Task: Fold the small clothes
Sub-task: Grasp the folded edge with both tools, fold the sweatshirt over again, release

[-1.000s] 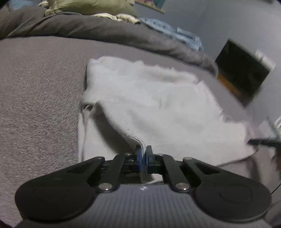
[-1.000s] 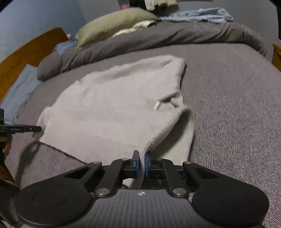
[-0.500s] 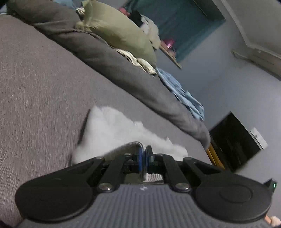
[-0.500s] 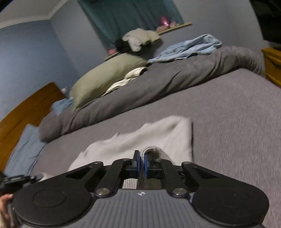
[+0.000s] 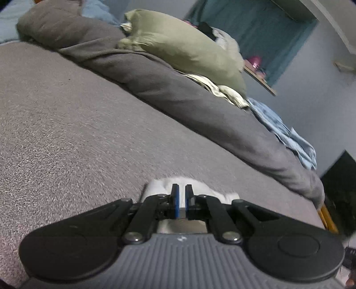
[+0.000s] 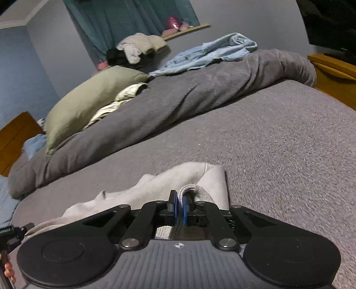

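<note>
You have one pale grey fleece garment point(image 6: 175, 184) on the bed, one olive-green pillow point(image 6: 89, 100), one rolled dark grey blanket point(image 6: 200, 89), one crumpled light blue cloth point(image 6: 211, 53) and two black claws, the left claw point(image 5: 182, 195) and the right claw point(image 6: 179, 204).

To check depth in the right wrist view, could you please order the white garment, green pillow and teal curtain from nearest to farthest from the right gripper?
1. White garment, at the right gripper.
2. Green pillow, upper left.
3. Teal curtain, far wall.
</note>
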